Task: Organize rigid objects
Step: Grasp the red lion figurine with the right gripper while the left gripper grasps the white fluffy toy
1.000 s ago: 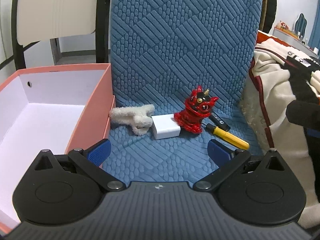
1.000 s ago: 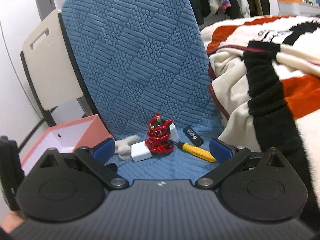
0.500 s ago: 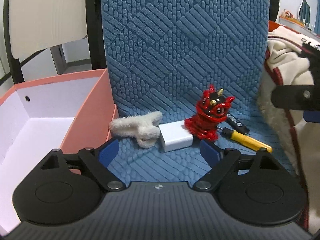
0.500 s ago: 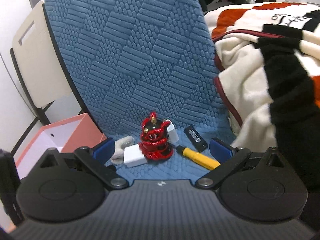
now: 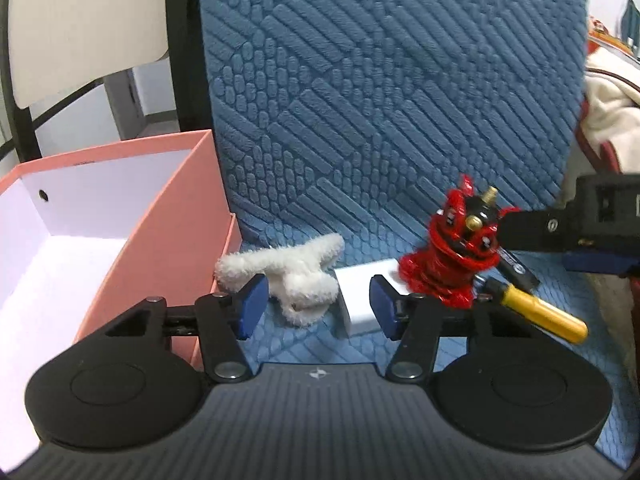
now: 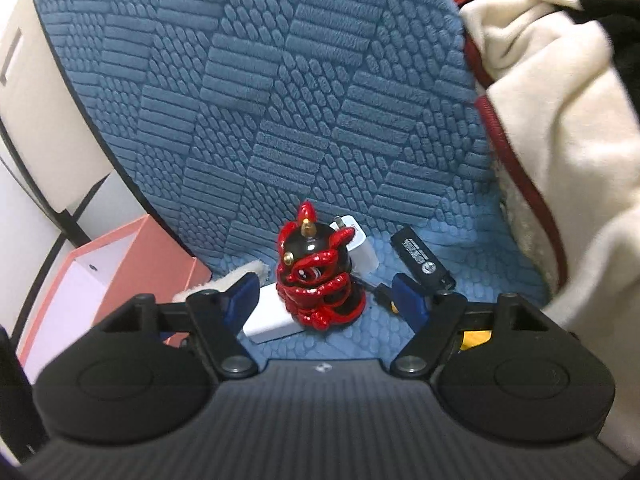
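Left wrist: both claws (unclenched, gripping nothing) have been closing, nearer figurine (image 5: 456, 256)

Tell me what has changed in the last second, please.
Both grippers came closer to the things on the blue cushion, and their jaws have just been closing. The left gripper lines up with the fluffy clip, the right gripper with the red figurine. Nothing is gripped yet. The things and the pink box have not moved.

Blue quilted chair cover (image 5: 380, 92), cream blanket (image 6: 560, 128), white chair back (image 5: 80, 20)
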Demonstrator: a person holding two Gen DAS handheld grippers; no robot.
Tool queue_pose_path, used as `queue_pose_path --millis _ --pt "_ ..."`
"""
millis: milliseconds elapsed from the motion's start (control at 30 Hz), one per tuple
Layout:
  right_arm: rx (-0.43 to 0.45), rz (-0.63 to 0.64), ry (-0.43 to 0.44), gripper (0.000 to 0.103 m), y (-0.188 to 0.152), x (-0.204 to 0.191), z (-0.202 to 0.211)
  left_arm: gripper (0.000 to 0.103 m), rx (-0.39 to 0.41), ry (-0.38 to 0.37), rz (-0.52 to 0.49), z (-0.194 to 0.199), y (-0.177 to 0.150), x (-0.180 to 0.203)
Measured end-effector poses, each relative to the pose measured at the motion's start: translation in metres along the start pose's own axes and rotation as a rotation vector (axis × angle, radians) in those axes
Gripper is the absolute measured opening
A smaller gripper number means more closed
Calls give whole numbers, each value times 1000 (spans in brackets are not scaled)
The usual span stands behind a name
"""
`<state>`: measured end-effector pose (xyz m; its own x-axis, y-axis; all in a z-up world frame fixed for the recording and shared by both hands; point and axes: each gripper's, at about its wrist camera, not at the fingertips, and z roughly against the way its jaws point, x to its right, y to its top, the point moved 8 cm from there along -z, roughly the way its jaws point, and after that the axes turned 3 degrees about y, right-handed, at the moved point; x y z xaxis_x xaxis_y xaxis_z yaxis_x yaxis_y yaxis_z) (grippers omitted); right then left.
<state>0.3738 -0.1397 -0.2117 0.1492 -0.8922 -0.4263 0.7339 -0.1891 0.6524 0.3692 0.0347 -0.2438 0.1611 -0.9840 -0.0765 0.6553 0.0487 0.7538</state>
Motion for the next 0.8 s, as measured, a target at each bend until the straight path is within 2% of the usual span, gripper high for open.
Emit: queue_pose_path --millis 200,367,533,633,800 --pt "-27 15 -14 76 7 1 -26 59 -28 58 15 -22 4 -5" --pt "-55 31 -41 76 8 3 -45 58 -95 52 51 -43 -1 -7" --pt "-54 36 -21 76 10 1 -55 58 -89 57 67 -52 1 -5" --pt "-84 34 -15 76 8 2 -64 58 -84 61 73 -55 2 -3" --pt "-85 24 2 76 12 1 -74 58 -98 50 131 -61 4 -7"
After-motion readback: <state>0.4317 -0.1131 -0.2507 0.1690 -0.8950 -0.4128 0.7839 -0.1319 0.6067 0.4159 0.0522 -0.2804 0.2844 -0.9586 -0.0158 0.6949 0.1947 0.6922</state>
